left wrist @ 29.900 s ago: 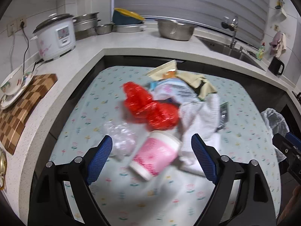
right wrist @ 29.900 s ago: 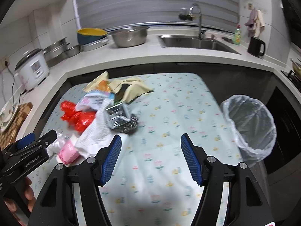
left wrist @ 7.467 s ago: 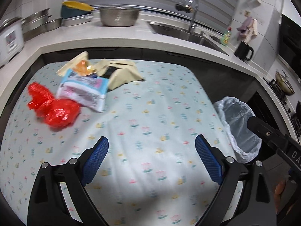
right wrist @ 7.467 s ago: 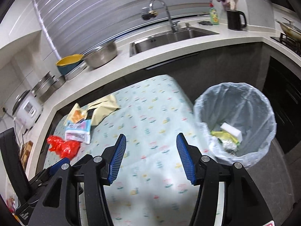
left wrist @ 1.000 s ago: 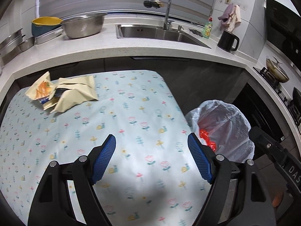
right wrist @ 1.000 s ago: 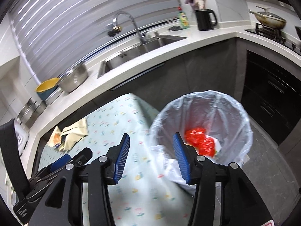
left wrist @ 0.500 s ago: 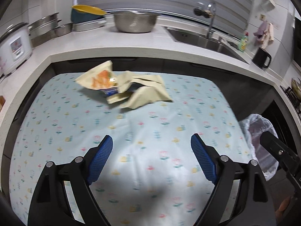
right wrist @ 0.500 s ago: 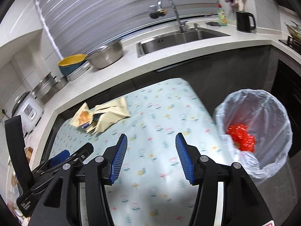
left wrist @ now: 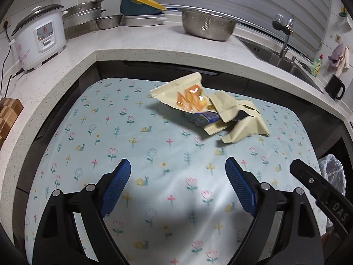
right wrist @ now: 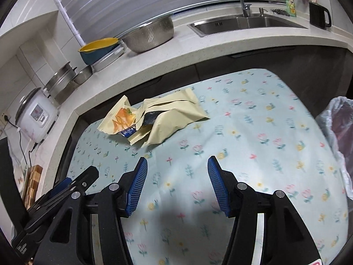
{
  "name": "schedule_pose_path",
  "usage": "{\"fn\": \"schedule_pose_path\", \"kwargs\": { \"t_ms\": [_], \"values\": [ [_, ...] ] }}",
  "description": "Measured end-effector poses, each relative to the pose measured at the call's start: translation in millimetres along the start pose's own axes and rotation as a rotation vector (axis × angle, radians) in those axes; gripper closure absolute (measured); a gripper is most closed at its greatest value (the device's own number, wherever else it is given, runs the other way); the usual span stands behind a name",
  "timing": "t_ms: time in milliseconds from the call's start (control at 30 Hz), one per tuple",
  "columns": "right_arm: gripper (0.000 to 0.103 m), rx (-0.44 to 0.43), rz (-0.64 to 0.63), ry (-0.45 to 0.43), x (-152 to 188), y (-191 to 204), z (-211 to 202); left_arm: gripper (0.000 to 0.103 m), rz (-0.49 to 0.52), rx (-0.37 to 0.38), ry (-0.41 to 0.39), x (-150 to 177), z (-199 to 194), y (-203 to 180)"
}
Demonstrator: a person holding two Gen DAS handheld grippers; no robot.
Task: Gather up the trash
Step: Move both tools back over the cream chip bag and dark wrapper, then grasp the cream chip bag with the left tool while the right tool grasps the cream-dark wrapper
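— Grippers first: how many, and how do they stand?

— Two. My left gripper (left wrist: 177,185) is spread wide, jaws opening, with only tablecloth between them. My right gripper (right wrist: 177,185) stands about half apart and is equally empty.

— Trash on the table (left wrist: 92,145)?

— One heap near the far edge, well ahead of both grippers: one cream wrapper with an orange picture (left wrist: 187,95), crumpled cream packets (right wrist: 174,112) overlapping it, perhaps two or three, and one dark blue wrapper (left wrist: 206,118) wedged between.

— The bin?

— One lined trash bin (right wrist: 337,128) past the table's right edge.
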State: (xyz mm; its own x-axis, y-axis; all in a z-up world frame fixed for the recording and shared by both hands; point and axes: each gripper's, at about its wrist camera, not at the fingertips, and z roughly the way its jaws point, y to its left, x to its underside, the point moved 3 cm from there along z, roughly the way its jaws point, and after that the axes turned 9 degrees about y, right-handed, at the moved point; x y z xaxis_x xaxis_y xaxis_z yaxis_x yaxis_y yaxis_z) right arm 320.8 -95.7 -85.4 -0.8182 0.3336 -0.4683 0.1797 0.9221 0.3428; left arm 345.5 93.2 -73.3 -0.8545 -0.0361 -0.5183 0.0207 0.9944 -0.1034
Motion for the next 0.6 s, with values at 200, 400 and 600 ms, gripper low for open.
{"fn": "schedule_pose_path", "kwargs": {
  "t_ms": [200, 400, 600],
  "values": [
    [0.047, 0.002, -0.001, 0.010, -23, 23, 39, 0.020, -0.067, 0.042, 0.008, -26, 18, 20],
    [0.047, 0.015, 0.035, 0.024, -40, 27, 74, 0.020, -0.106, 0.059, -0.009, -53, 30, 26],
    [0.047, 0.036, 0.071, 0.040, -46, 22, 101, 0.019, -0.133, 0.103, 0.010, -73, 51, 21]
  ]
}}
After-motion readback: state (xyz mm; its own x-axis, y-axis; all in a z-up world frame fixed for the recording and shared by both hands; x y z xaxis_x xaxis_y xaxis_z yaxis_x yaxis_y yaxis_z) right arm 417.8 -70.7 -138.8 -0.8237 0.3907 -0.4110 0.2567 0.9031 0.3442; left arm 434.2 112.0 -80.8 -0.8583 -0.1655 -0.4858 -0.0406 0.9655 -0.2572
